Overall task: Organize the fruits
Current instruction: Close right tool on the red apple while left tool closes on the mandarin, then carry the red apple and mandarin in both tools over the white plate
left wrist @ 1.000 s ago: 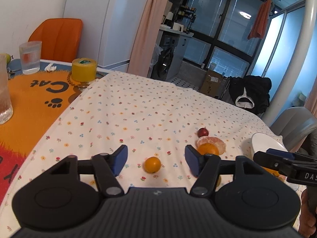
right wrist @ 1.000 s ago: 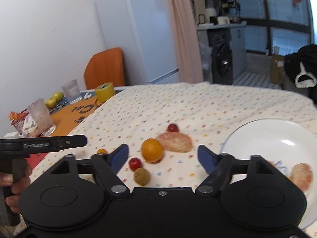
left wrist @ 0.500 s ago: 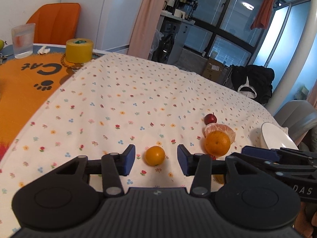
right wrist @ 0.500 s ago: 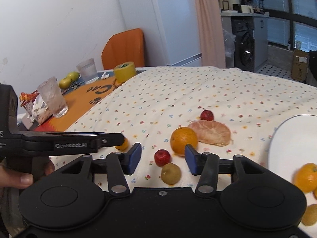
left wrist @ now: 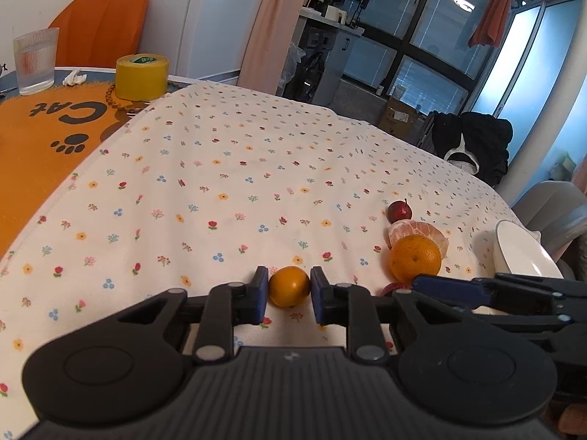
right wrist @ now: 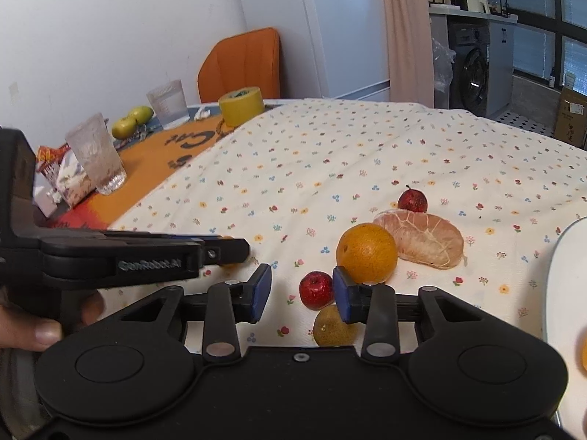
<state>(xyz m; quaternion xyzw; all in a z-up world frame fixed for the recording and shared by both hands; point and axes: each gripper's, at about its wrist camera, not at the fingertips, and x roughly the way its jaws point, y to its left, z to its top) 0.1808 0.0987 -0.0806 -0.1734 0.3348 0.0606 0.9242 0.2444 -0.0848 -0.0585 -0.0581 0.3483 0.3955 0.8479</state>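
On the counter (left wrist: 227,168), a small citrus (left wrist: 288,286) sits between the left tongs (left wrist: 287,295); an orange (left wrist: 414,258) lies to its right, a peeled fruit (left wrist: 422,229) behind that.

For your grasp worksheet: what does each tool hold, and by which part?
Left tool: small round orange fruit, gripped at its two sides. Right tool: nothing.

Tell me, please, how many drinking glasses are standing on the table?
2. A ribbed clear glass stands by the yellow tape roll near the orange chair; a frosted clear glass stands nearer, beside snack packets. Others could be hidden behind the left gripper.
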